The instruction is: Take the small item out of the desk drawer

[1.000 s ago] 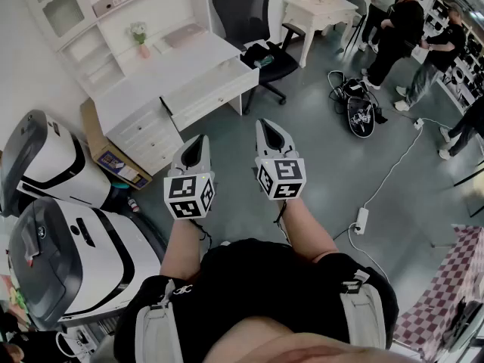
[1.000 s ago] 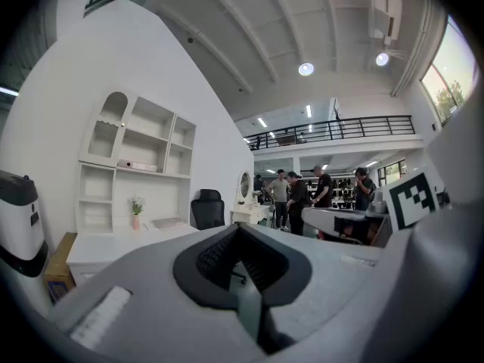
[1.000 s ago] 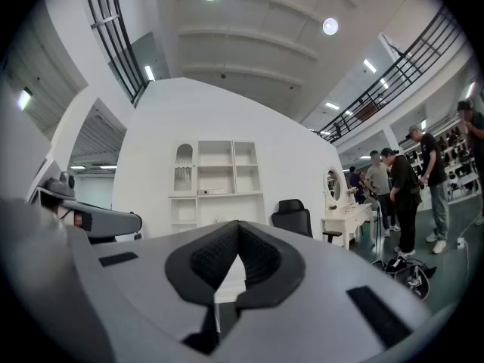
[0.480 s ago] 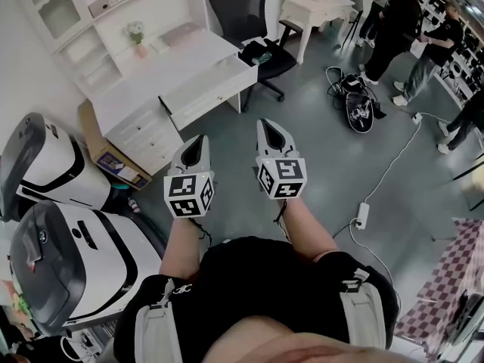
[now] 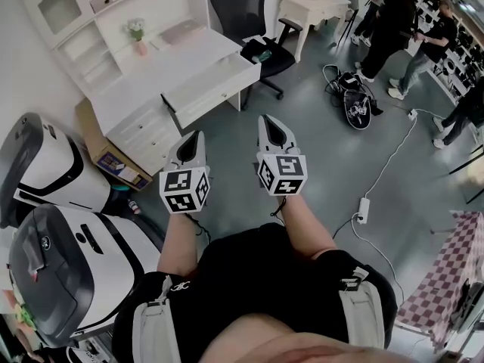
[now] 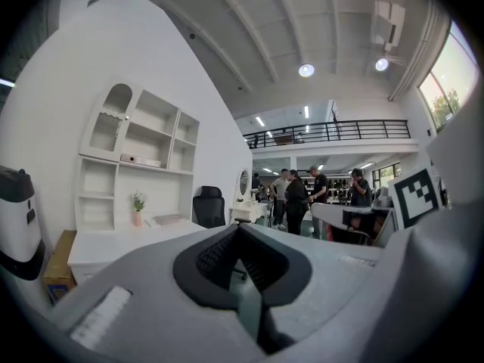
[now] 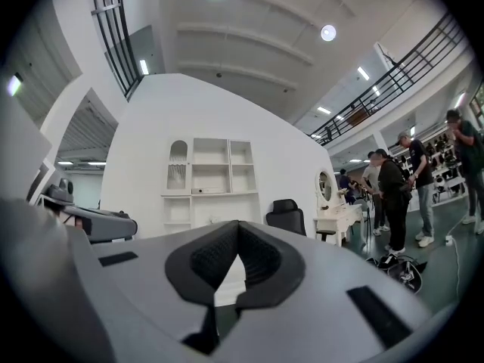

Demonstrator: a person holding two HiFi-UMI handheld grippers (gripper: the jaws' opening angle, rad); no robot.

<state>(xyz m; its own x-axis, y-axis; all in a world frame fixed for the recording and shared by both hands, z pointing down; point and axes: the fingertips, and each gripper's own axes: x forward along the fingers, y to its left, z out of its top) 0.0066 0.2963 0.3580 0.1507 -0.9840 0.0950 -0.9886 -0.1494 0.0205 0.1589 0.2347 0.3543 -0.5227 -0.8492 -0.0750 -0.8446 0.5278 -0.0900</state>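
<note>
Grey floor point(image 5: 333, 150) before white desk point(image 5: 140, 89), left tool point(image 5: 198, 134) and right tool point(image 5: 265, 119) — both closed, empty.

Ahead of you, right of centre: black office chair point(image 5: 246, 10), dark object point(image 5: 261, 54) on its seat. Beyond chair: white dressing table point(image 5: 314, 6), people point(image 5: 393, 21) standing just past it, more at far right. Black bag point(image 5: 355, 100) lies on grey floor point(image 5: 318, 150) near them. White cable point(image 5: 393, 159) runs across floor to power strip point(image 5: 362, 210) on your right. On your left: cardboard box point(image 5: 97, 134), two white-and-black machines point(image 5: 53, 166) just beside it. Checkered cloth point(image 5: 446, 278) at lower right edge.
</note>
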